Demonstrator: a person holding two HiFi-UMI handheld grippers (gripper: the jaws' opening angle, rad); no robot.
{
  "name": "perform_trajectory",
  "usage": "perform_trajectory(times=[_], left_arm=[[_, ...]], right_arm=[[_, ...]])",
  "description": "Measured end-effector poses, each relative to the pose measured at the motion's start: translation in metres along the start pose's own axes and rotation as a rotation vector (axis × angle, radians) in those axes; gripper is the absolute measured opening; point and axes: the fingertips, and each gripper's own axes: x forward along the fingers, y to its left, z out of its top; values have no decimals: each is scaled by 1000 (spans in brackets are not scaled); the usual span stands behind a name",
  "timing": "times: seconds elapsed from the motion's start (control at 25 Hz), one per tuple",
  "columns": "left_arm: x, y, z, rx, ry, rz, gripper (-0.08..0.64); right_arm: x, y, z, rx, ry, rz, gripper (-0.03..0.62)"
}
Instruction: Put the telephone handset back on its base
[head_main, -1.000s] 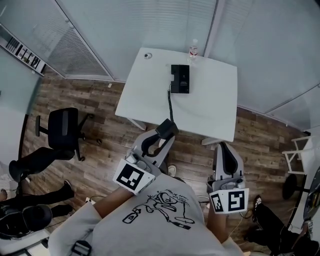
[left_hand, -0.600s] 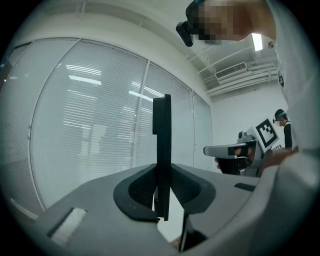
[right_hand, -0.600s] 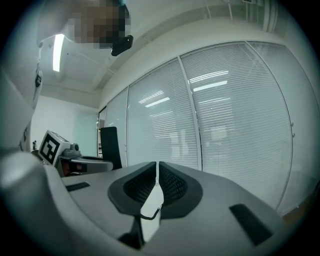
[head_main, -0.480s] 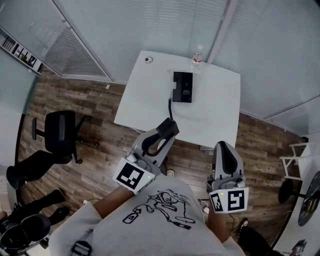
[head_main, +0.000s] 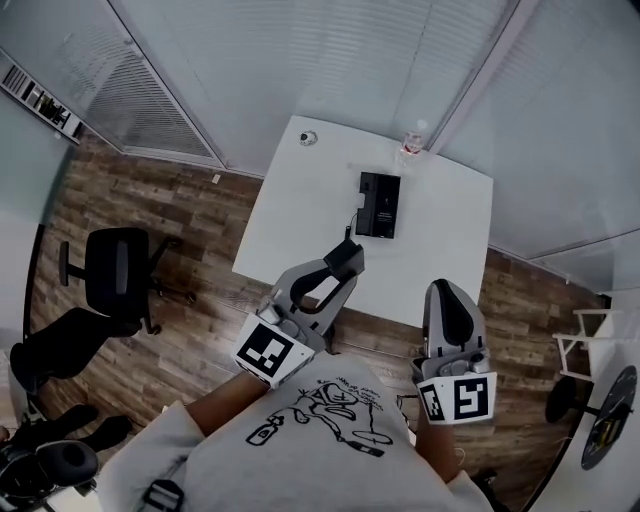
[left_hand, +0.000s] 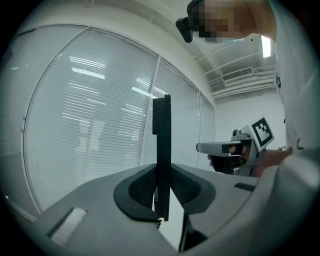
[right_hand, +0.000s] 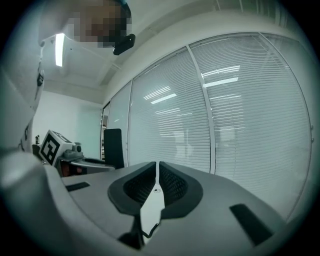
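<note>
handset (left_hand: 161, 145): edge-on, long axis vertical in the left gripper view
left gripper (left_hand: 161, 192): clamped on it
right gripper (right_hand: 156, 181): closed, empty
base (head_main: 378, 204): on white table (head_main: 300, 210)

I see a wood-plank floor (head_main: 150, 230) under a white counter (head_main: 300, 210), which stands close to glass walls (head_main: 300, 60) hung with shut blinds. 1 black office chair (head_main: 115, 275) stands well to the counter's left. A shelf (head_main: 40, 100) runs along the far left wall. A ceiling strip light (right_hand: 59, 50) glows overhead.
</note>
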Motion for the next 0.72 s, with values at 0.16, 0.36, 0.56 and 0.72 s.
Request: perform_trajectory(times=[0.16, 0.36, 0.56, 0.72], left_arm=[[15, 28, 2, -4, 11, -16, 74], [35, 59, 2, -4, 23, -44, 74], [50, 84, 1, -7, 31, -61, 74], [63, 95, -3, -22, 47, -83, 74]], right_arm=[[35, 2, 5, -10, 6, 13, 15], [75, 1, 3, -24, 19, 34, 15], [105, 7, -4, -35, 33, 60, 17], [120, 10, -14, -29, 58, 85, 31]])
